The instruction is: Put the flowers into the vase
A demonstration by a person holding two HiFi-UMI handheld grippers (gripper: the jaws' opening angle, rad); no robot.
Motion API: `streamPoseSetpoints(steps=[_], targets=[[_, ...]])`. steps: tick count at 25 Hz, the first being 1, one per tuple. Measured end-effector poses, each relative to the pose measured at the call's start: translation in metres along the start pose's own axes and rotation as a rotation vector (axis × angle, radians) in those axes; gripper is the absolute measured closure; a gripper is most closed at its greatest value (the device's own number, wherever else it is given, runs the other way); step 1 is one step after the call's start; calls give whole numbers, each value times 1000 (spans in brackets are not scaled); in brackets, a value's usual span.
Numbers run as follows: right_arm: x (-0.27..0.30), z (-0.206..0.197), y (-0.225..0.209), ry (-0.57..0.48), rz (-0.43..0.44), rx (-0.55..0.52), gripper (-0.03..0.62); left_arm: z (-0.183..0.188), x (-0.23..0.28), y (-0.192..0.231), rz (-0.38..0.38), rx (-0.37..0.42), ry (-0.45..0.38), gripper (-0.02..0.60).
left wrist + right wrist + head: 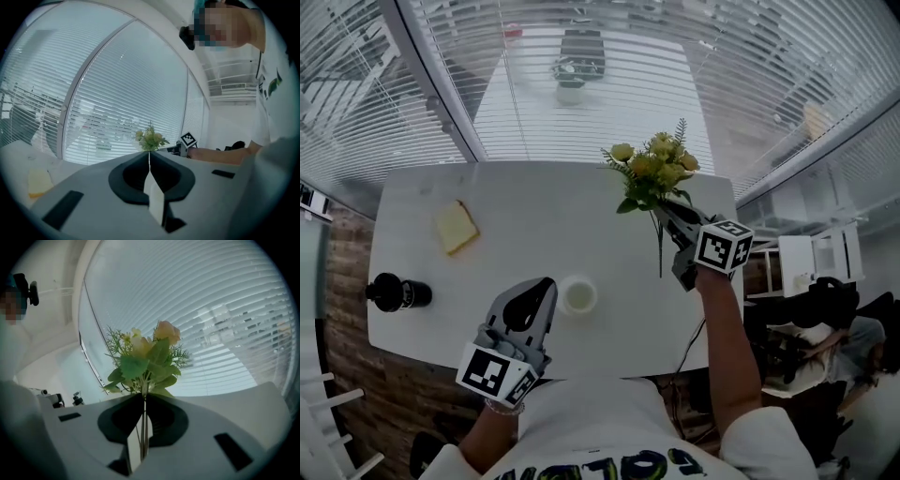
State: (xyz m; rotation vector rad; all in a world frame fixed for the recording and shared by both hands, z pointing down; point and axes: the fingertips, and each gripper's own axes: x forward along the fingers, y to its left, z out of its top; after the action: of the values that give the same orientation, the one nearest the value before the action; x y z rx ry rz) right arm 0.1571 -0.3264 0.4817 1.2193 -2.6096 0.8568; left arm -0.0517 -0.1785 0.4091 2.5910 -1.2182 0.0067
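A bunch of yellow flowers with green leaves is held up over the right part of the white table. My right gripper is shut on its thin stems, which hang below the jaws. In the right gripper view the flowers rise just beyond the gripper, with the stems pinched between the jaws. The white vase, seen from above, stands near the table's front edge. My left gripper sits just left of the vase, shut and empty, as the left gripper view also shows.
A yellow sponge-like block lies at the table's left. A black cylindrical object lies near the front left corner. Window blinds run behind the table, with another table and a potted plant beyond. A chair and clutter stand at the right.
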Motion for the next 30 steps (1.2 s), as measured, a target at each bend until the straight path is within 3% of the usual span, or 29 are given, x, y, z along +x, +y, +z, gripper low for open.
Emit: streamPoseSetpoints(steps=[10, 19, 30], targets=[[-34, 55, 67, -236, 93, 8, 556, 26, -4, -8, -15, 51, -33, 546], [-47, 82, 130, -330, 146, -53, 556, 76, 3, -7, -58, 141, -97, 511], [-61, 108, 187, -437, 240, -97, 556, 134, 26, -43, -157, 145, -205, 457]])
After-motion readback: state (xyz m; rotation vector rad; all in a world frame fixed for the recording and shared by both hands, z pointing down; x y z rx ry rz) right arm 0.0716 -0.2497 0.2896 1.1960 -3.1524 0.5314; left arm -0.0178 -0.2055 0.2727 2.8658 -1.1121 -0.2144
